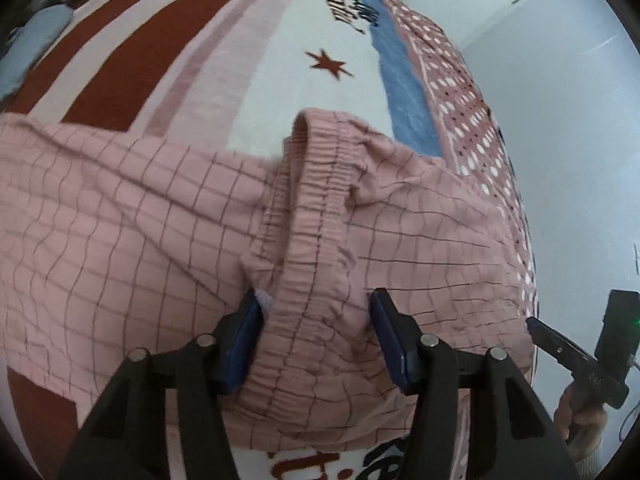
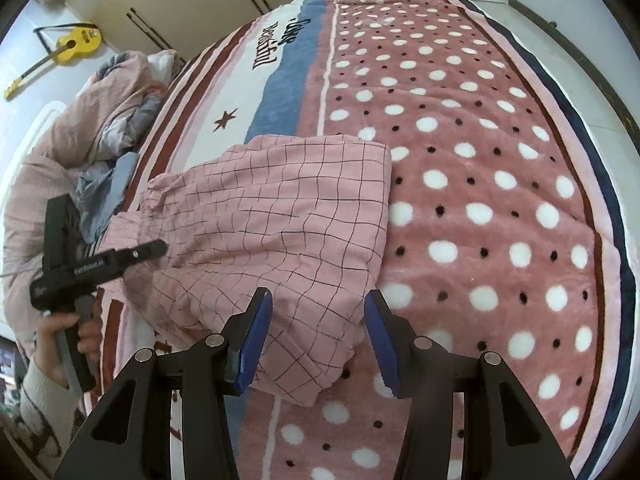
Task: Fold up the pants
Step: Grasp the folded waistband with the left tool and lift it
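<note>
Nearest the left wrist camera, at six o'clock, the left gripper (image 1: 316,340) is standing with its blue pads (image 1: 244,344) spread wide, straddling the gathered elastic waistband (image 1: 308,216) of the pink checked pants (image 1: 120,216) without pinching it; likely it is lining up to grab that band for the next fold. At six o'clock in the right wrist view, the right gripper (image 2: 318,340) is likewise gaping, its jaws hanging over the pants' near corner (image 2: 304,360), gripping nothing. The pants are lying already doubled over on the fleece blanket (image 2: 480,200), waistband toward nine o'clock in that view and the folded edge toward twelve, spanning the dotted and striped parts. Farther off, at ten o'clock, a bundled quilt (image 2: 80,128) is resting, and beyond it a yellow toy guitar (image 2: 72,48) is leaning against the wardrobe doors (image 2: 200,8).
</note>
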The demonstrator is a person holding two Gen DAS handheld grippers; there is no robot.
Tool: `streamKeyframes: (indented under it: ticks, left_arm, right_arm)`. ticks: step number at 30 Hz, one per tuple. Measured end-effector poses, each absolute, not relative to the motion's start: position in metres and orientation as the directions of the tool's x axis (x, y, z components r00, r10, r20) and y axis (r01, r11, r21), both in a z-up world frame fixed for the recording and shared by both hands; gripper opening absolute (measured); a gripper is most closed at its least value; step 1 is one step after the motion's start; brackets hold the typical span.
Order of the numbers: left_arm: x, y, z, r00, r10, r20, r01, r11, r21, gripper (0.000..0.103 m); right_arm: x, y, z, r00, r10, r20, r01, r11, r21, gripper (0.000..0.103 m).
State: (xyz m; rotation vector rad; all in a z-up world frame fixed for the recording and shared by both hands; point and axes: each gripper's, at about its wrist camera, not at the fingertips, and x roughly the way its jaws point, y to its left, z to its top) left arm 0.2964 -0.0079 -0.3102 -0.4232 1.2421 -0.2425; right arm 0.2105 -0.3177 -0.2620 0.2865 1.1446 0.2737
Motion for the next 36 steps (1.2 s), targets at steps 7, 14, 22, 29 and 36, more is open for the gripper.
streamKeyframes:
  ticks: [7,14,22,29,36]
  left_arm:
    - [0.283,-0.009,-0.281,0.338,-0.454,-0.824,-0.040,0.868,-0.495,0.015]
    - [0.272,-0.001,-0.230,0.403,-0.420,-0.813,0.010,0.890,-0.455,0.015]
    - [0.268,0.015,-0.289,0.280,-0.315,-0.907,-0.036,0.941,-0.337,0.040]
    - [0.248,0.068,-0.273,0.375,-0.279,-0.884,-0.125,0.930,-0.347,0.064]
    - [0.226,0.157,-0.259,0.429,-0.159,-0.889,-0.318,0.895,-0.313,0.067]
  right_arm:
    - [0.207,-0.318,-0.255,0.401,0.354,-0.845,-0.068,0.931,0.358,0.044]
    - [0.206,-0.320,-0.227,0.432,0.353,-0.830,-0.073,0.931,0.358,0.044]
    - [0.206,-0.307,-0.220,0.438,0.337,-0.833,-0.106,0.940,0.325,0.044]
    - [0.208,-0.297,-0.235,0.401,0.339,-0.851,-0.099,0.939,0.328,0.044]
    - [0.217,-0.270,-0.221,0.409,0.340,-0.847,-0.143,0.940,0.309,0.044]
